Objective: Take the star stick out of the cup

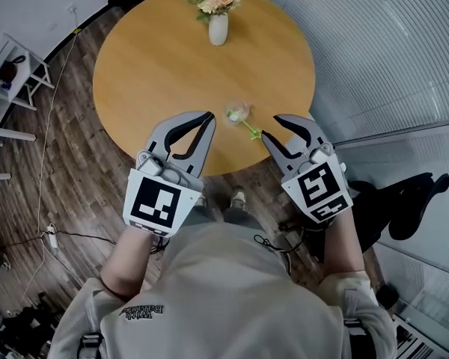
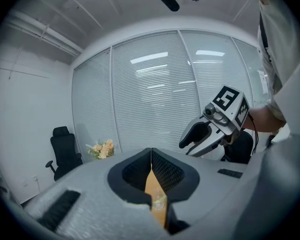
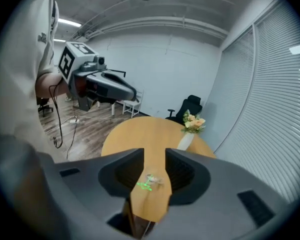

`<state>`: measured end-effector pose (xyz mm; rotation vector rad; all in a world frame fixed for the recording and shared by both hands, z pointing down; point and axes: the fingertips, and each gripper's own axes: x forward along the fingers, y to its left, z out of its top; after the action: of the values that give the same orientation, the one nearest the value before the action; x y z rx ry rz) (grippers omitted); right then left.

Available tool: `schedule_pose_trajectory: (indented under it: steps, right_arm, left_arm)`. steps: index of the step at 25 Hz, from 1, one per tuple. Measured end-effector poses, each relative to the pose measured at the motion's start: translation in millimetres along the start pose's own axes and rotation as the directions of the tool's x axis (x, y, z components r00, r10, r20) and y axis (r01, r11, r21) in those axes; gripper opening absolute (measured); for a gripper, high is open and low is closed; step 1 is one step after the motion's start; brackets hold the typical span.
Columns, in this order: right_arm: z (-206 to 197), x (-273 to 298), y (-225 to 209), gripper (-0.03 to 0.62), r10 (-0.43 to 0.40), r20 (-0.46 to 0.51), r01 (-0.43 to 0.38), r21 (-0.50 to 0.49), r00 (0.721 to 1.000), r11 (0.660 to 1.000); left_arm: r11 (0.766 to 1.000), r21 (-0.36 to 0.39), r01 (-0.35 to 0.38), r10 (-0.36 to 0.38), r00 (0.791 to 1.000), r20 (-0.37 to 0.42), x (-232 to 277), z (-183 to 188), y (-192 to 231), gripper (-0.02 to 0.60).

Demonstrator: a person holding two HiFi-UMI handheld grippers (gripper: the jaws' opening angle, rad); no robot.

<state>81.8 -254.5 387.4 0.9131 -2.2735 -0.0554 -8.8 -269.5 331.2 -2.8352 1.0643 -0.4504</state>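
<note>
A small clear cup (image 1: 236,111) stands near the front edge of the round wooden table (image 1: 157,66). The green star stick (image 1: 249,129) leans out of it toward me, its star end down to the right. My left gripper (image 1: 203,116) hovers just left of the cup, its jaw tips together and nothing held. In the left gripper view the cup (image 2: 159,202) shows through the slit below the tips of that gripper (image 2: 151,153). My right gripper (image 1: 274,128) is open just right of the star. In the right gripper view the cup (image 3: 154,179) and star (image 3: 143,186) lie between the jaws of that gripper (image 3: 155,154), farther ahead.
A white vase of peach flowers (image 1: 218,27) stands at the table's far side. A black office chair (image 3: 190,105) is behind the table, a white rack (image 1: 16,72) at the left, a dark seat (image 1: 404,200) at the right. Cables (image 1: 52,234) lie on the wood floor.
</note>
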Motion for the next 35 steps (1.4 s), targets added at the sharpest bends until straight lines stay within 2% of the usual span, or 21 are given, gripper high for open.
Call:
schedule_pose_trajectory:
  steps: [5, 9, 13, 18, 27, 31, 35]
  right_arm:
    - [-22.2, 21.5, 23.2, 0.123, 0.112, -0.131, -0.128, -0.121, 0.985, 0.984]
    - [-45.2, 40.2, 34.3, 0.13, 0.153, -0.2, -0.183, -0.144, 0.968, 0.972]
    - [-72.9, 57.6, 31.6, 0.13, 0.124, -0.263, -0.173, -0.171, 0.957, 0.97]
    - [-105.7, 78.7, 40.1, 0.13, 0.137, -0.346, -0.214, -0.196, 0.928, 0.957]
    - [-144.0, 108.6, 39.1, 0.13, 0.074, -0.461, -0.233, -0.299, 0.884, 0.925]
    - [-147.4, 114.8, 38.5, 0.126, 0.056, -0.465, -0.214, -0.294, 0.884, 0.932]
    - [-146.0, 119.9, 33.3, 0.059, 0.01, -0.455, -0.159, -0.29, 0.891, 0.944]
  left_arm:
    - [0.999, -0.044, 0.009, -0.011, 0.999, -0.043, 8.7, -27.8, 2.1, 0.025]
    - [0.996, -0.093, 0.012, -0.021, 0.996, -0.091, 15.5, -56.2, -0.7, 0.025]
    - [0.988, -0.155, 0.014, -0.033, 0.992, -0.12, 24.3, -76.4, -3.2, 0.025]
    - [0.985, -0.17, 0.025, -0.051, 0.987, -0.15, 33.0, -95.8, -8.1, 0.025]
    - [0.978, -0.204, 0.029, -0.069, 0.979, -0.192, 29.1, -124.8, -17.9, 0.025]
    - [0.975, -0.219, 0.026, -0.072, 0.976, -0.206, 23.4, -133.2, -21.5, 0.025]
    - [0.974, -0.223, 0.021, -0.071, 0.974, -0.217, 17.1, -139.9, -21.5, 0.025]
